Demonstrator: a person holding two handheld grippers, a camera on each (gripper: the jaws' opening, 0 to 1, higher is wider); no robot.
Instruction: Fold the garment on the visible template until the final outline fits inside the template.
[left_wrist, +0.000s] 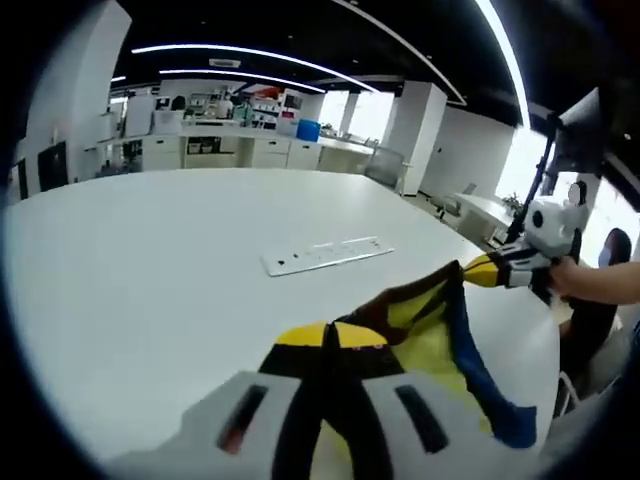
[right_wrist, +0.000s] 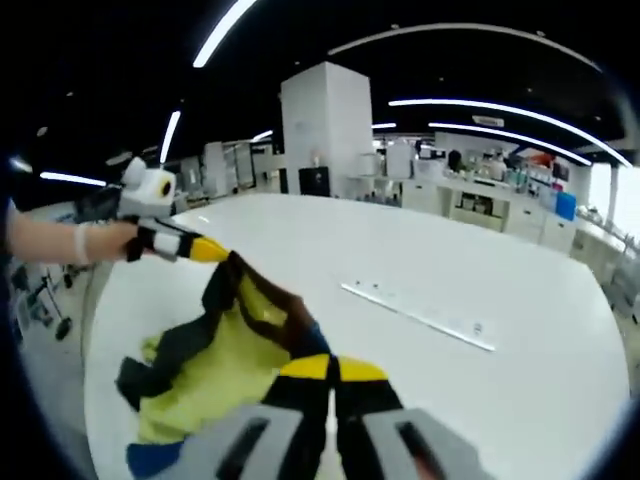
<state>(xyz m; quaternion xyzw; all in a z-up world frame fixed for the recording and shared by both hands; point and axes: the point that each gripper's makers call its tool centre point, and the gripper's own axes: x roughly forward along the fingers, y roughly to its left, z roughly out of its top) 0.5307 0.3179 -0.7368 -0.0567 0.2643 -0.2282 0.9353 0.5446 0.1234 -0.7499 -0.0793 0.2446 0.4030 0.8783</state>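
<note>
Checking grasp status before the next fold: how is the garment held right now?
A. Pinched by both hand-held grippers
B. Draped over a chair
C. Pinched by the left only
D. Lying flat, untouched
A: the left hand-held gripper and the right hand-held gripper are each shut on an edge of the yellow, black and blue garment, lifting it off the white table.

White table (left_wrist: 150, 270), pillar (right_wrist: 322, 125), ceiling light strips (left_wrist: 240, 50).

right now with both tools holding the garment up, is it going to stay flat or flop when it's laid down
Probably flop: the garment sags and bunches between the left tool and right tool, so it looks limp. It seems light, hanging from pinched edges alone. On the smooth white table it may slide easily.
</note>
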